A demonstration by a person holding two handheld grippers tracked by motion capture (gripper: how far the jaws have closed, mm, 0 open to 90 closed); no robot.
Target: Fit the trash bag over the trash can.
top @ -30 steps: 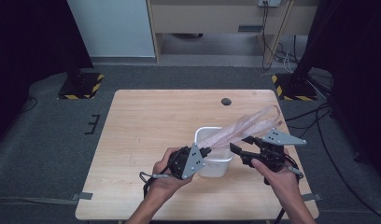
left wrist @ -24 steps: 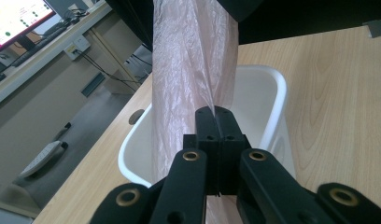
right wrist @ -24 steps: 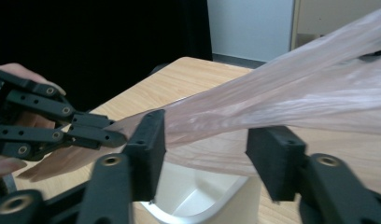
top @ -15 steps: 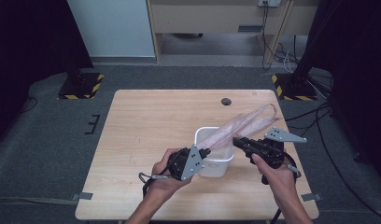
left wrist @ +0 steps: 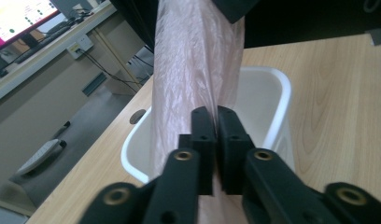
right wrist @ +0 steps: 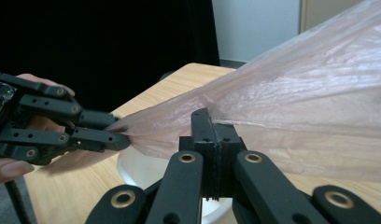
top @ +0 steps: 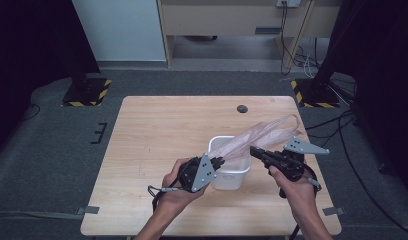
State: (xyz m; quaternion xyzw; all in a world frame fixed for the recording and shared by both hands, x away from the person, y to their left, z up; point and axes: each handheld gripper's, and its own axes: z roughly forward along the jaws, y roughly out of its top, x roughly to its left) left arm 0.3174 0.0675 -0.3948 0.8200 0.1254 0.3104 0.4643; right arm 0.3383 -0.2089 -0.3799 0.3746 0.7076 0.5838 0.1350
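The left gripper (top: 218,162) pinches the near end of the pink plastic bag (top: 262,133) over the white bin (top: 232,175), jaws easing slightly. The right gripper (top: 254,151) has just clamped the bag's lower edge. Bare table (top: 157,130) lies left and far.

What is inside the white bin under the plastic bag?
The white bin looks empty where its inner walls and rim show. The pink plastic bag, stretched above it between the left gripper and right gripper, covers part of its floor, so that part cannot be checked.
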